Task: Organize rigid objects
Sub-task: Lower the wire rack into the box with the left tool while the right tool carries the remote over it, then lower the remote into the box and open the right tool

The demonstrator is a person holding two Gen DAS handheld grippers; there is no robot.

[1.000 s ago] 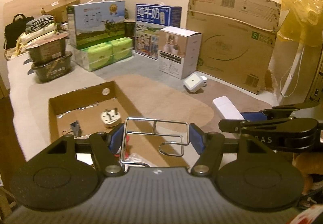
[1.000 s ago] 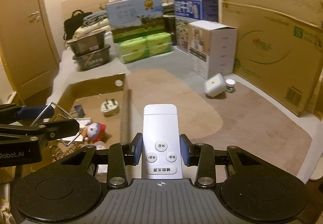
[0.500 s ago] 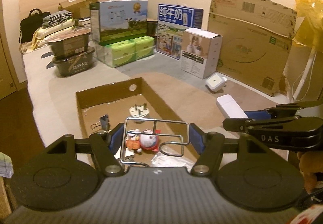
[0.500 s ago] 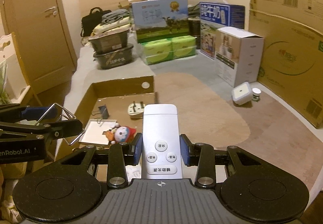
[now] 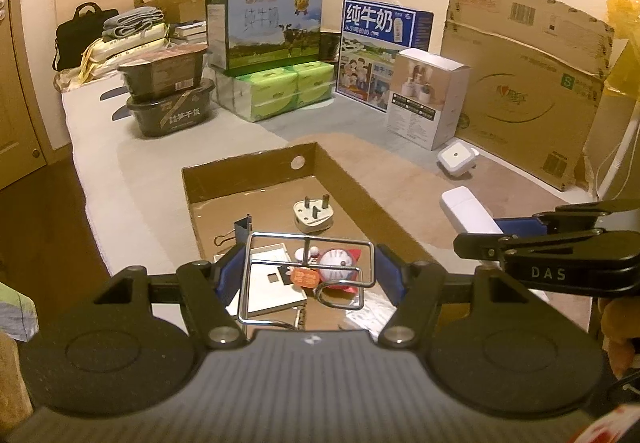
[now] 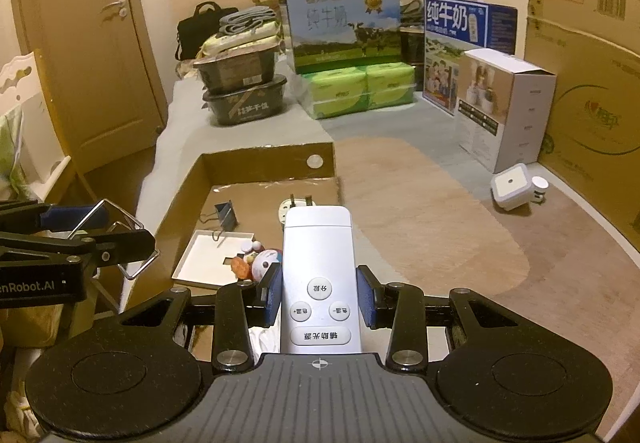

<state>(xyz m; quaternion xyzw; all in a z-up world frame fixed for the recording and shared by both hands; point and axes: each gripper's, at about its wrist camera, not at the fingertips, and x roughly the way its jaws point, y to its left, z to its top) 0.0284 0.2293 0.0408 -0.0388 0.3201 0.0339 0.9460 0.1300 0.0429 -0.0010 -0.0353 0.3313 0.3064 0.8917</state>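
left gripper [image 5: 310, 267] clamped on bent silver wire frame [image 5: 306, 275] spanning its blue pads, right gripper [image 6: 318, 297] pinching flat white remote control [image 6: 318, 267], both above near end of shallow open brown cardboard box [image 5: 248, 171] holding white three-pin plug [image 5: 314, 215], black binder clip [image 5: 238, 233]

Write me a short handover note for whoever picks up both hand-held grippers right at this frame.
Left hand-held gripper: shut on wire rack, above the cardboard tray.
Right hand-held gripper: shut on white remote, beside the tray.
In the tray: plug adapter, binder clip, white lid, toy figure.
Left to do: set down rack and remote; white cube and small jar sit outside on the mat.
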